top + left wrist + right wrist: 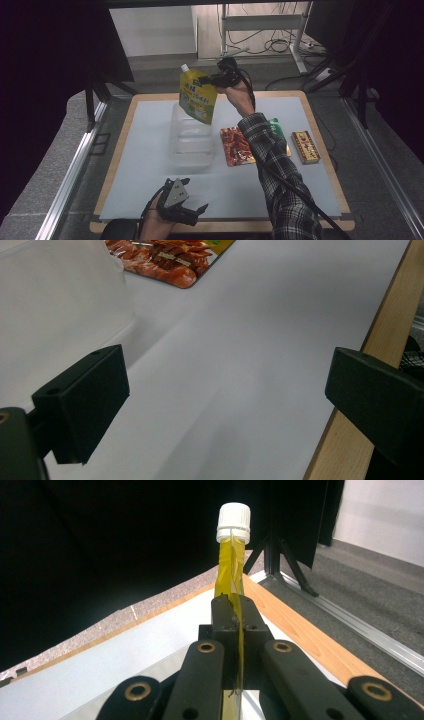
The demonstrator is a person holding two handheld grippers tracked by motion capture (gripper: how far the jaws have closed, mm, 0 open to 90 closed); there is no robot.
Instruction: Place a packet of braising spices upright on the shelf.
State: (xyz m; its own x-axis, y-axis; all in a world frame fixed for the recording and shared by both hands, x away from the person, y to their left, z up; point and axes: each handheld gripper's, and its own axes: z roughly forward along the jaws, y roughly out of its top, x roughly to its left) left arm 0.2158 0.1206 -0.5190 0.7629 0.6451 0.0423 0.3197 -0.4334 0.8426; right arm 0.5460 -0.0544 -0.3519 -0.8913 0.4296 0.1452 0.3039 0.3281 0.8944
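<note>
Yellow flat pouch, white cap

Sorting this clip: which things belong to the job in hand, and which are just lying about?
In the job:
- yellow pouch, clamped in the right gripper
- clear bin beneath it

Lying about:
- red snack packet
- green packet
- small box
- left gripper, open

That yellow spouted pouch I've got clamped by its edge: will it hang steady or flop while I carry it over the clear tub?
The yellow pouch looks soft-walled, so it probably sways. The right gripper pinches only its thin seam below the white cap, so it may twist or slip. Hanging tilted over the clear tub, it likely lands limp rather than upright.
</note>
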